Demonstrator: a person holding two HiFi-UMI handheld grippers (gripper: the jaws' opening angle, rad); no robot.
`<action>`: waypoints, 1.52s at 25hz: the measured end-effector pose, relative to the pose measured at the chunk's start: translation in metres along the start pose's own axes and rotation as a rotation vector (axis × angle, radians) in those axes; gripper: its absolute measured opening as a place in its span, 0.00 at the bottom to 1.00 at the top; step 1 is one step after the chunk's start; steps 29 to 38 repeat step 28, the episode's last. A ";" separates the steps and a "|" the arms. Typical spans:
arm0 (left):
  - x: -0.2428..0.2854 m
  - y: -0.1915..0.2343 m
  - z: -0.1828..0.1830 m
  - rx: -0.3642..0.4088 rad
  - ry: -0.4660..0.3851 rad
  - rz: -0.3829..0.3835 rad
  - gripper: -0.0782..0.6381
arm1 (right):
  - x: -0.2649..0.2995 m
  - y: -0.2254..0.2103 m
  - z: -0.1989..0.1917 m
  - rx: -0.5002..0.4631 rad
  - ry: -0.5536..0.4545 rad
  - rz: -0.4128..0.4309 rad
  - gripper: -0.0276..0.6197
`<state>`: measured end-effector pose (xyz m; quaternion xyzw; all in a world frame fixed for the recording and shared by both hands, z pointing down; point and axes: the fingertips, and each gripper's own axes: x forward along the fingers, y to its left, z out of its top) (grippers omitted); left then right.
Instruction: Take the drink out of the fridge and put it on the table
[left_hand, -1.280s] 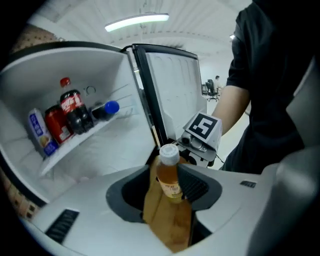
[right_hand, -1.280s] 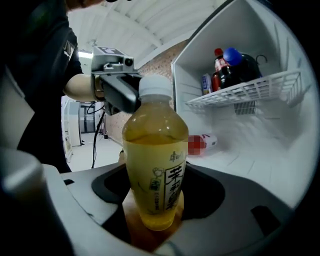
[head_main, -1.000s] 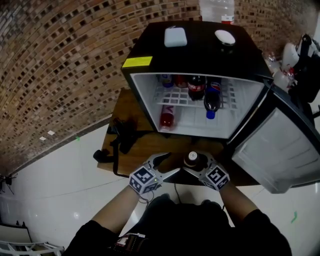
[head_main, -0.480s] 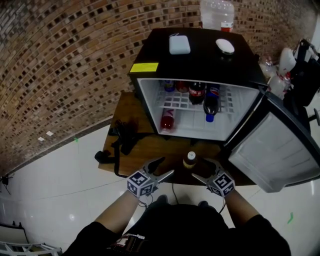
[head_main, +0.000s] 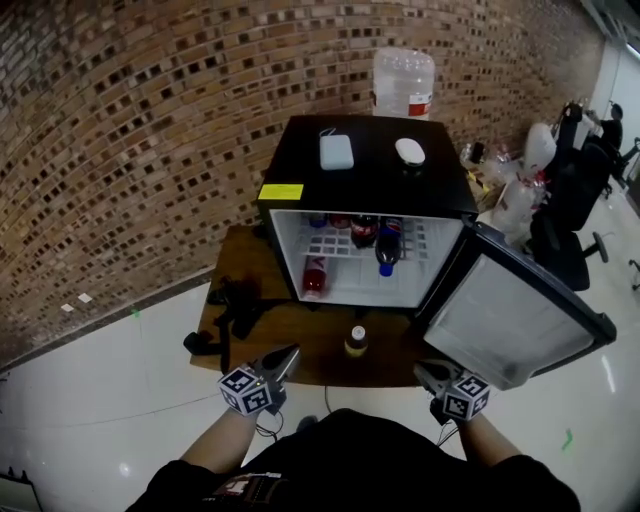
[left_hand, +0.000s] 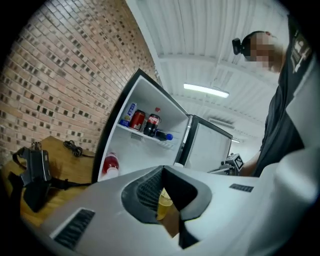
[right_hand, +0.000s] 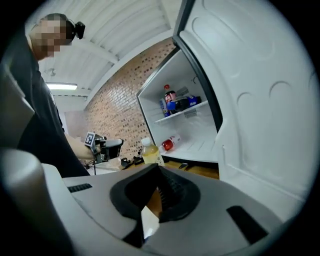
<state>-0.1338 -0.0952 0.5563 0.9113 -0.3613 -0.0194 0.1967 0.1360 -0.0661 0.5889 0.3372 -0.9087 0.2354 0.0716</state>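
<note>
Standing upright on the wooden table (head_main: 270, 330), the yellow drink bottle (head_main: 355, 341) sits just in front of the open mini fridge (head_main: 365, 190). The left gripper (head_main: 290, 353) and right gripper (head_main: 422, 370) hang at the table's near edge, either side of the bottle, jaws together and empty.

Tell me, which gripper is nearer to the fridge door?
Right. The right gripper is close by the door's lower edge; the left gripper is past the bottle, further left.
</note>
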 end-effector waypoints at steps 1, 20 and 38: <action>-0.003 -0.003 0.002 0.002 -0.003 -0.003 0.11 | -0.002 0.001 0.004 0.001 -0.011 -0.004 0.05; -0.009 -0.005 -0.006 0.057 0.041 0.029 0.11 | 0.002 -0.009 0.020 -0.075 0.012 0.005 0.05; -0.007 -0.006 -0.009 0.057 0.060 0.021 0.11 | 0.001 -0.008 0.016 -0.074 0.033 -0.002 0.05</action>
